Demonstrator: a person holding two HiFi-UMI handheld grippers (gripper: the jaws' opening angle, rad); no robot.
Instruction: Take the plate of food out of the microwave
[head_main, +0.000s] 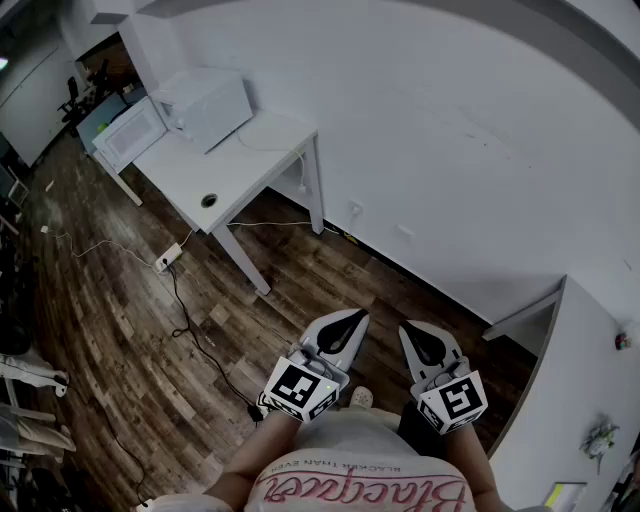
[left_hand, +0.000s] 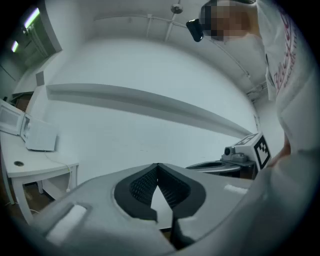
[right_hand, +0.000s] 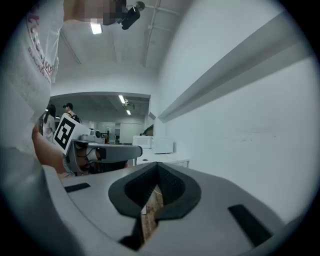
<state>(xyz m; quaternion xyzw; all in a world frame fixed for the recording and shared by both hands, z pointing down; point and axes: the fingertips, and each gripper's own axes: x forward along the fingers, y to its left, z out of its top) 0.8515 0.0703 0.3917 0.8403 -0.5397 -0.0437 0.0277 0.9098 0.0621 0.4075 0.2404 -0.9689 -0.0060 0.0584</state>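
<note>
Left tool (head_main: 352, 322): jaws closed tip to tip with nothing between them, held close to the person's body and pointing forward.
Right tool (head_main: 416, 336): also closed and empty, just beside the left one.
Step in hand: by my reading, the approach to the microwave; nothing has been touched yet.
Floor: a cable (head_main: 190, 325) and a power strip (head_main: 168, 258) lie on the wood between the person and the worktop, so step over them.
Microwave (head_main: 128, 132): at the far end of the white worktop (head_main: 250, 165), well apart from both tools, with a white box (head_main: 207, 103) just beside it. Its door appears closed.
Plate of food: not visible; presumably behind that door.
Door: stand square to it and open one tool before reaching the handle, leaving the other free.
Plate grip: likely best taken by the rim and kept level, so the food does not slide.
</note>
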